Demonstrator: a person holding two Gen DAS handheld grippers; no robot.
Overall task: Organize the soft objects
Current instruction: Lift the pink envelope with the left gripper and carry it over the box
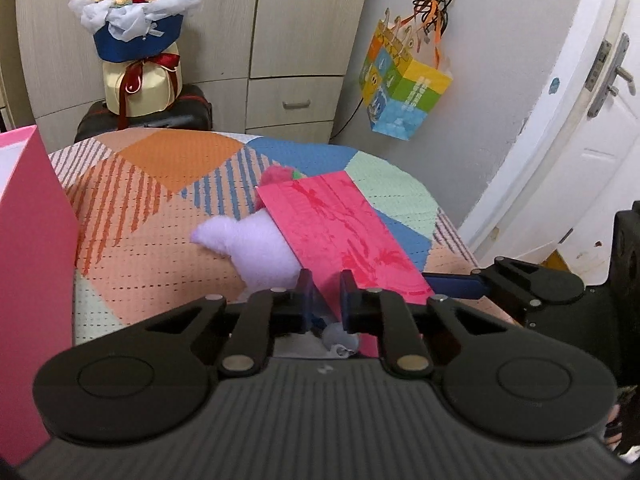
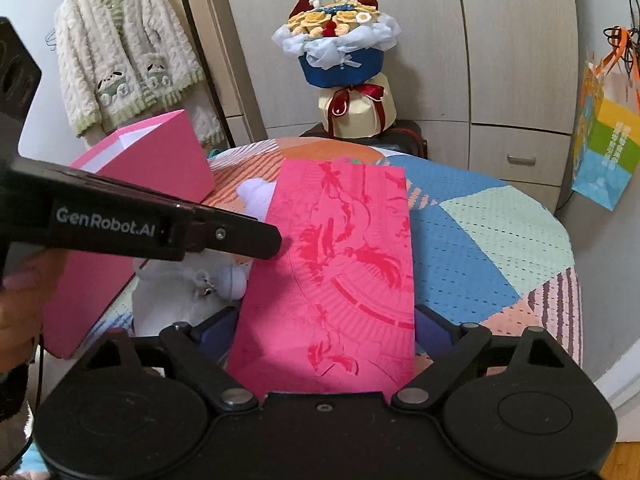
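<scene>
The left gripper (image 1: 325, 280) is pinched nearly closed on the near left edge of a flat pink lid (image 1: 342, 234) printed with red figures, which slopes up over the patchwork bedspread (image 1: 168, 216). The right gripper (image 2: 326, 334) stands wide, its blue pads on either side of the lid's near end; whether they press on it cannot be told. Under the lid's left side lies a pale lilac plush toy (image 1: 256, 246), partly covered, with a white plush toy (image 2: 188, 288) beside it nearer the open pink box (image 2: 160, 160). A bouquet (image 2: 340, 40) stands on a dark suitcase (image 1: 192, 112) behind the bed.
</scene>
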